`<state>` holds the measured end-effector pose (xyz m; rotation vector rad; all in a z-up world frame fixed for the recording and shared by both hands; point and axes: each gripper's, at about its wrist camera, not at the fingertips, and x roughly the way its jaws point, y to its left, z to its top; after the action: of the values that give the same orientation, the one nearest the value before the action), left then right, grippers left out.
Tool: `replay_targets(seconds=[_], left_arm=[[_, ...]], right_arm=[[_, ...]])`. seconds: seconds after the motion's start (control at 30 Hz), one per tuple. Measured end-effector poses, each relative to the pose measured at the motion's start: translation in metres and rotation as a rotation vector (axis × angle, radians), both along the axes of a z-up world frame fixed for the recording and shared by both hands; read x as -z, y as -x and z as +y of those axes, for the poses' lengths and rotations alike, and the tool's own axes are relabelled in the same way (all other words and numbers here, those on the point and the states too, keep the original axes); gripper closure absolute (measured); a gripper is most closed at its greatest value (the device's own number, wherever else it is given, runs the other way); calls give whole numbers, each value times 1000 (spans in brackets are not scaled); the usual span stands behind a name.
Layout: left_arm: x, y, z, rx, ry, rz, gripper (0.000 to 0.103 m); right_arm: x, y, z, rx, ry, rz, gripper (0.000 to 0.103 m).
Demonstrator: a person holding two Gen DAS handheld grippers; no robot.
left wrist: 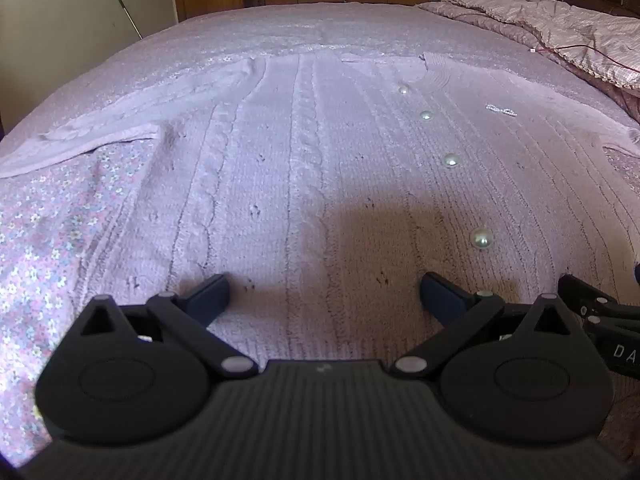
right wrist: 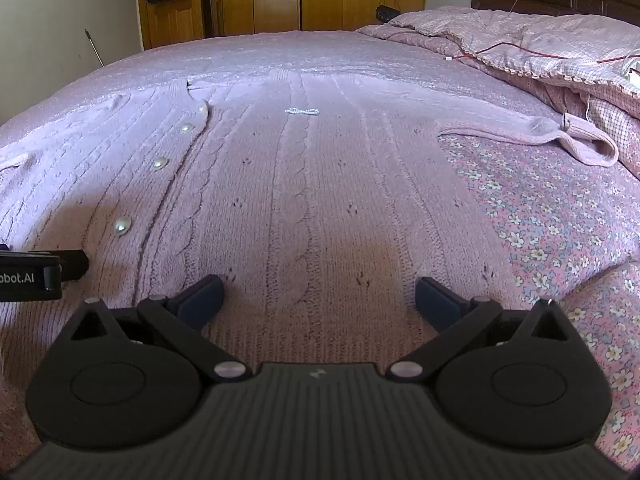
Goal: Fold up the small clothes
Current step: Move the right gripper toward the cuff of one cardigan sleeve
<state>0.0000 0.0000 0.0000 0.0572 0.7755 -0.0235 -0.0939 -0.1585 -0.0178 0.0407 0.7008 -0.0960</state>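
Clearly unfolded, a lilac cable-knit cardigan (left wrist: 304, 152) lies flat on the floral bedspread (right wrist: 560, 232), buttoned with pearl buttons (left wrist: 481, 238), sleeves spread outward. Both the left gripper (left wrist: 324, 296) and right gripper (right wrist: 318, 296) hover over its hem, jaws spread wide and empty; every fold remains to be done.

Right wrist view: white lettering "bot.AI", its start cut off by the frame edge, on the black plastic body of the left gripper (right wrist: 24, 278).

Left wrist view: white letters "DA", cut off at the frame edge, on the black plastic body of the right gripper (left wrist: 618, 350).

No other legible text.
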Motion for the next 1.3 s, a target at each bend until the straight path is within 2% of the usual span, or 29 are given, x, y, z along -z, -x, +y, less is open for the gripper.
replay_targets(seconds=[0.57, 0.83, 1.13, 1.3], left_arm=[[-4, -2, 2, 0, 3, 10, 0], [-3, -2, 2, 5, 4, 12, 0], [-6, -7, 4, 37, 15, 81, 0], [-7, -7, 4, 39, 19, 85, 0]], right_arm=[[-3, -5, 1, 0, 0, 36, 0], [-8, -7, -8, -36, -44, 58, 0], [-10, -7, -12, -56, -61, 71, 0], [-11, -10, -13, -78, -54, 91, 0]])
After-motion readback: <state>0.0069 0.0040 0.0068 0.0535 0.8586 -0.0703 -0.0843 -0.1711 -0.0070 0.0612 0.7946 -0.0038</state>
